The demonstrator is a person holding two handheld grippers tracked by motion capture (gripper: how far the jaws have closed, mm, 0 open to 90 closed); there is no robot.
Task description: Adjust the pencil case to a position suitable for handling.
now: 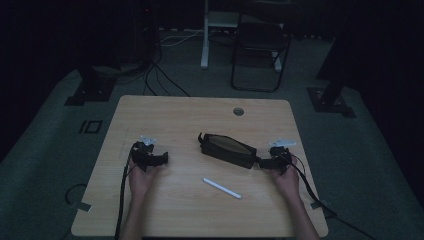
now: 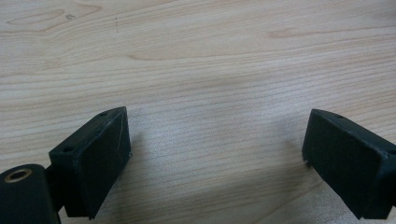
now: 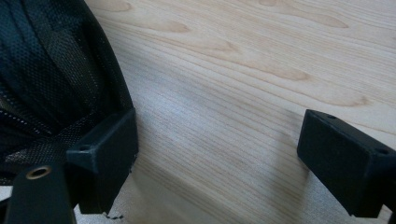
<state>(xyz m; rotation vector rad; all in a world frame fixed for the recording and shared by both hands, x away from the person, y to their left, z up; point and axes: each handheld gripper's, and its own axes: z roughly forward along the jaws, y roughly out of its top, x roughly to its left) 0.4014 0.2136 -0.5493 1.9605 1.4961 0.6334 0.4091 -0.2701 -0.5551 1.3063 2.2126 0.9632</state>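
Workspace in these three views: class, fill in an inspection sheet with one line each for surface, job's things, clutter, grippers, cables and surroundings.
Surface: light wooden table, with a round grommet hole near the far edge.
Job's things: dark zipped pouch at centre right; white pen lying apart, nearer the person.
Clutter: nothing seen.
Grippers: left gripper open over bare wood; right gripper open, one jaw beside the pouch's black mesh, nothing between the jaws.
Cables: one trails from each gripper toward the person; more lie on the floor behind the table.
Surroundings: dim room, grey floor, a folding chair beyond the table.
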